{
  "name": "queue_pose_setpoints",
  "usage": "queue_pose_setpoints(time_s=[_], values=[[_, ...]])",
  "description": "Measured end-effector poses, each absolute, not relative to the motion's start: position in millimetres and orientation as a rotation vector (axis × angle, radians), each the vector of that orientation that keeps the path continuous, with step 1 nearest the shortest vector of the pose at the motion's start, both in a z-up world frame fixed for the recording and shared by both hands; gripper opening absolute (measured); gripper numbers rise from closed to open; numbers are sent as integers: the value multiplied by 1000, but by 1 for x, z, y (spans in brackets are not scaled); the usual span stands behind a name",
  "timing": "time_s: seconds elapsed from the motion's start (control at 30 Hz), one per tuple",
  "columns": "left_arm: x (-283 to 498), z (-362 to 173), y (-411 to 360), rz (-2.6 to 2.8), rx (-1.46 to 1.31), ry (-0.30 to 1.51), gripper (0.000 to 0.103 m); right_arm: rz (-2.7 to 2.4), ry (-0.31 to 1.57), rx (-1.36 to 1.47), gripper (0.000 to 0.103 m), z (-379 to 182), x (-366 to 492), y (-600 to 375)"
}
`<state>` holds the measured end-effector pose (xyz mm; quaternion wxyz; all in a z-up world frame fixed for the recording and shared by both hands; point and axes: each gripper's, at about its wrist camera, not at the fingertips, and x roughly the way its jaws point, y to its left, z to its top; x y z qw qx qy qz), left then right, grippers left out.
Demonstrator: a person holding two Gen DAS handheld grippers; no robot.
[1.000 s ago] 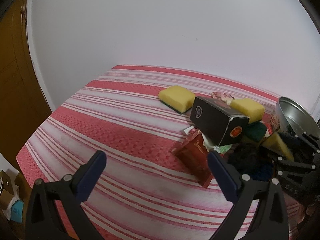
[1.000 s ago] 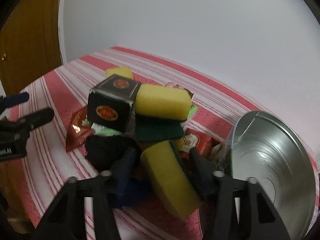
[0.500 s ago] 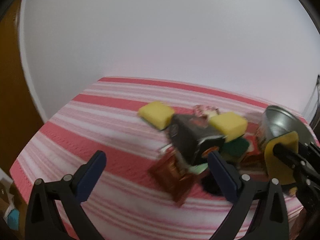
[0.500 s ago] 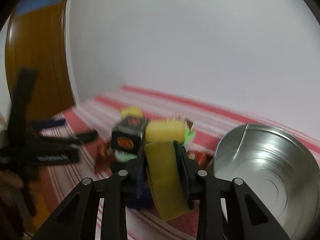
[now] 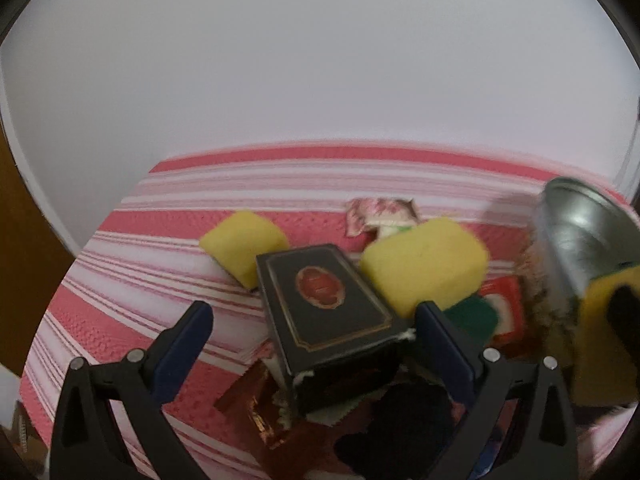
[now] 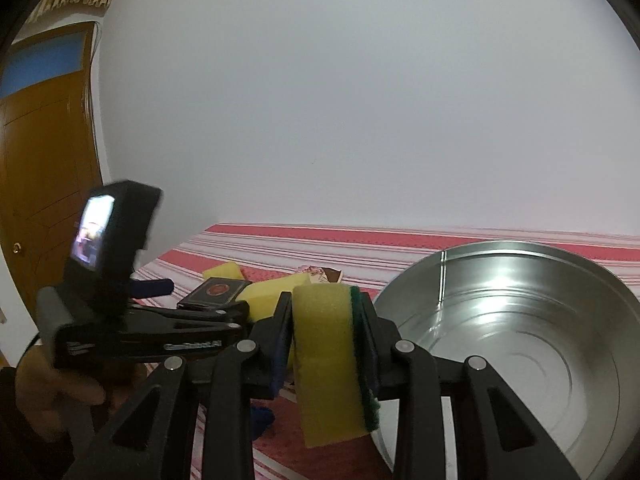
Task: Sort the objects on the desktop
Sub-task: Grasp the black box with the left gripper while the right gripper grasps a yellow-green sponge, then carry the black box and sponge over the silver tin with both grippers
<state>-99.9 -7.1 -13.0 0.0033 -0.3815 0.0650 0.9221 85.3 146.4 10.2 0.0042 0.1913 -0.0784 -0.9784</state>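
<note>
Closest to us in the right wrist view, our right gripper (image 6: 324,336) has its jaws squeezed tight on a yellow sponge with a green scrubbing face (image 6: 330,364). It stands on edge between the pads, green side against the right-hand finger, its lower end hanging below the fingers toward 6 o'clock. At 3 o'clock from that sponge, just beside it, sits the big metal basin (image 6: 520,344), its ribbed inside facing us. At 9 o'clock we see our left gripper's black body, with a small lit camera screen (image 6: 91,236) on top, held in a hand (image 6: 52,396).

Over to the left wrist view: our left gripper (image 5: 310,338) has its jaws spread wide, gripping nothing. The black box with a red oval emblem (image 5: 328,320) lies right in the gap between the blue pads, nearer the right one; whether that pad touches it we cannot tell. It rests tilted on the heap. Under it at 6 o'clock, a red-brown foil packet (image 5: 248,404) and a black cloth lump (image 5: 396,432).

Farther off, at 11 o'clock from the box, a yellow sponge (image 5: 244,244) lies on the red-and-white striped cloth (image 5: 160,248). At 2 o'clock, another yellow sponge (image 5: 428,264) sits on a green pad (image 5: 474,318). Beyond these, a crumpled pink wrapper (image 5: 380,214).
</note>
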Motion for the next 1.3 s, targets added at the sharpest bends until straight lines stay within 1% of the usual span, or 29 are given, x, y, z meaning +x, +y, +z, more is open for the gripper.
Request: queue_pose_setpoints(time_s=[0.1, 0.2, 0.3, 0.37, 0.43, 0.47, 0.5, 0.53, 0.63, 0.8, 0.97, 1.1, 1.3], values=[[-104, -22, -21, 2907, -1252, 191, 102, -3058, -271, 612, 33, 9, 85, 150], [-101, -25, -40, 2926, -1271, 117, 102, -3056, -261, 613, 33, 8, 83, 148], [-103, -26, -54, 2935, -1276, 44, 102, -3061, -208, 612, 33, 7, 83, 141], [-108, -29, -57, 2930, -1290, 28, 97, -3065, -167, 610, 33, 6, 83, 137], [-115, -34, -54, 2901, -1305, 36, 83, -3070, -145, 608, 33, 7, 85, 134], [-116, -36, -54, 2885, -1315, 30, 78, -3069, -141, 612, 33, 6, 85, 134], [-118, -39, -54, 2867, -1326, 19, 65, -3069, -141, 615, 33, 6, 86, 134], [-120, -45, -55, 2840, -1346, -5, 57, -3070, -142, 621, 33, 5, 85, 134], [-121, -53, -58, 2844, -1334, -51, 56, -3074, -138, 629, 32, 5, 86, 136], [-107, -39, -61, 2901, -1226, -92, 56, -3087, -126, 624, 32, 3, 85, 138], [-72, -10, -61, 2984, -1001, -153, 56, -3109, -131, 613, 32, 5, 85, 141], [-45, 2, -46, 2993, -896, -127, 56, -3140, -121, 594, 32, 5, 87, 142], [-25, 3, -23, 2940, -903, -94, 56, -3196, -71, 552, 32, 6, 97, 135]])
